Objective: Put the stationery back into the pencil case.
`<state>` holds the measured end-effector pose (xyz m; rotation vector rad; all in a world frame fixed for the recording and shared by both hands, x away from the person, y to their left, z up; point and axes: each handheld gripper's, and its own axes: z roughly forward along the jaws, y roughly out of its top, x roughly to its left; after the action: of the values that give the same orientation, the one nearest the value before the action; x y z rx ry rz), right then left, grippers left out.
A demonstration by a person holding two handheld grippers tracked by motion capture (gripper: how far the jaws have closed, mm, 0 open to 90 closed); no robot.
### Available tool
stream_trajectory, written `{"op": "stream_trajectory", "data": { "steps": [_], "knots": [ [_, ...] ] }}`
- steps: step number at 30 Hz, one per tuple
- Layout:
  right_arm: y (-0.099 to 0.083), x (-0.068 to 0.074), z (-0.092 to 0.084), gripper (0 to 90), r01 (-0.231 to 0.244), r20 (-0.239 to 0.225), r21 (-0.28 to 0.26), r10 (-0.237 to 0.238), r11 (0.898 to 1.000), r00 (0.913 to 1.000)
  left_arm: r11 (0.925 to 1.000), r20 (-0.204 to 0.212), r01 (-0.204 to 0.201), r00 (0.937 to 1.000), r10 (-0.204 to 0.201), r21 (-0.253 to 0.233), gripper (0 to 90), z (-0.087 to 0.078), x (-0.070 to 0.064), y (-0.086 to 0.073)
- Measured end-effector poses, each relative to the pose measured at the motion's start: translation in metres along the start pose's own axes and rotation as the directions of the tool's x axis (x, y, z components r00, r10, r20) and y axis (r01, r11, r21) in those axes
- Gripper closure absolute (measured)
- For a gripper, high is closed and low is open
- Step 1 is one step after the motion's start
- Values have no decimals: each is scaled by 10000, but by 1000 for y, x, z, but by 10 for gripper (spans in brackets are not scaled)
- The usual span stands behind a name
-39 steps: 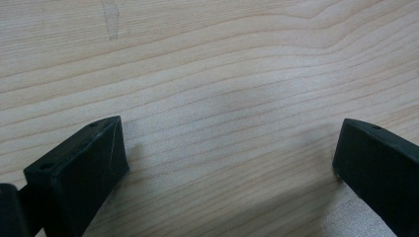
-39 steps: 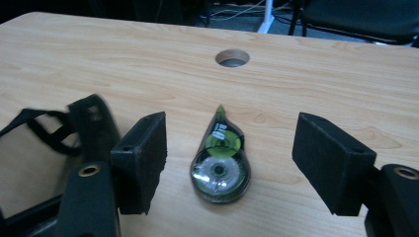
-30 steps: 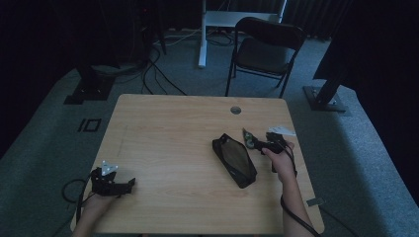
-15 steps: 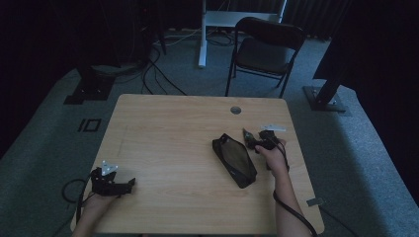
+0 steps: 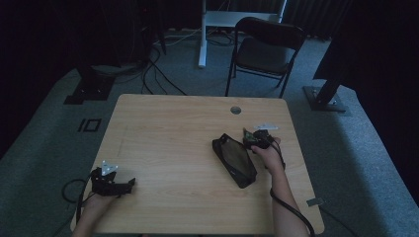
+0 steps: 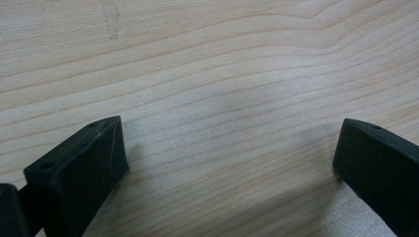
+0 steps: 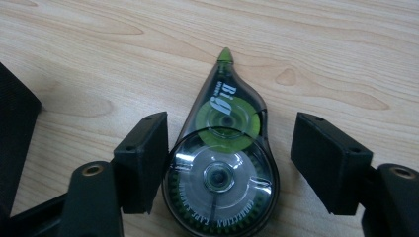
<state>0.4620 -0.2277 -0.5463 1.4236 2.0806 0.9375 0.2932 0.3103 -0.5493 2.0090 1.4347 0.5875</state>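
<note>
I see the left hand-held gripper [image 5: 129, 184] low on the desk [image 5: 168, 128], well left of the black pouch [image 5: 234, 160], jaws wide apart w/ bare wood btwn them. Right hand-held gripper [image 7: 228, 165], just right of the pouch, straddles the correction tape dispenser [image 7: 222, 158]. Its jaws have just been closing; left pad looks to be touching the case, right pad clear of it, so no grip. Dispenser lies flat on the desk, green tip pointing away from the gripper.

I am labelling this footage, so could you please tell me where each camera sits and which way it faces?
High view: above the person's side, looking forward and down on the table; forearms, both grippers.
Left gripper view: on the left gripper, facing bare wood; open jaws.
Right gripper view: on the right gripper, jaws straddling the correction tape.
Shared: the black pouch.
</note>
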Motion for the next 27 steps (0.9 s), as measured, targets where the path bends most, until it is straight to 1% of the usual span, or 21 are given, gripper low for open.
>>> {"op": "stream_trajectory", "data": {
  "steps": [2, 10, 12, 14, 18, 19, 20, 21, 23, 24, 27],
  "knots": [
    [1, 0, 1, 328, 61, -38, 24, -61, 10000, 10000, 10000, 1, 7, 10000, -7, -6, 2, 0, 0, 0],
    [2, 2, 5, 329, 97, 11, 14, -97, 10000, 10000, 10000, 1, -2, 10000, 2, 2, 2, 0, 0, 0],
    [3, 3, 6, 420, 68, 46, -44, -68, 10000, 10000, 10000, 0, -3, 10000, 3, 4, 2, 0, 0, 0],
    [3, 3, 6, 431, -25, 144, -129, 27, 9999, 9999, 10000, 2, -4, 10000, 4, 2, 2, 0, 0, 0],
    [4, 4, 4, 440, 19, 213, 28, -19, 10000, 9998, 10000, 1, -1, 10000, 1, 0, 2, 0, 0, 0],
    [4, 4, 3, 442, 28, 292, 41, -29, 10000, 9996, 10000, 2, -2, 10000, 2, 0, 2, 0, 0, 0],
    [3, 4, 3, 444, -1, 281, 31, 0, 10000, 9996, 10000, 1, -2, 10000, 2, 1, 2, 0, 0, 0],
    [3, 3, 2, 452, -129, 264, 37, 128, 9999, 9996, 10000, 2, -3, 10000, 3, 1, 2, 0, 0, 0],
    [4, 3, -1, 474, -34, 394, 96, 30, 9999, 9992, 10000, 1, -4, 10000, 4, 3, 2, 0, 0, 0],
    [4, 3, -3, 478, -102, 385, 109, 98, 9999, 9992, 10000, 1, 1, 10000, -1, -1, 2, 0, 0, 0],
    [5, 2, -8, 484, -94, 356, 95, 90, 9999, 9993, 10000, 1, -4, 10000, 4, 3, 2, 0, 0, 0]
  ]
}}
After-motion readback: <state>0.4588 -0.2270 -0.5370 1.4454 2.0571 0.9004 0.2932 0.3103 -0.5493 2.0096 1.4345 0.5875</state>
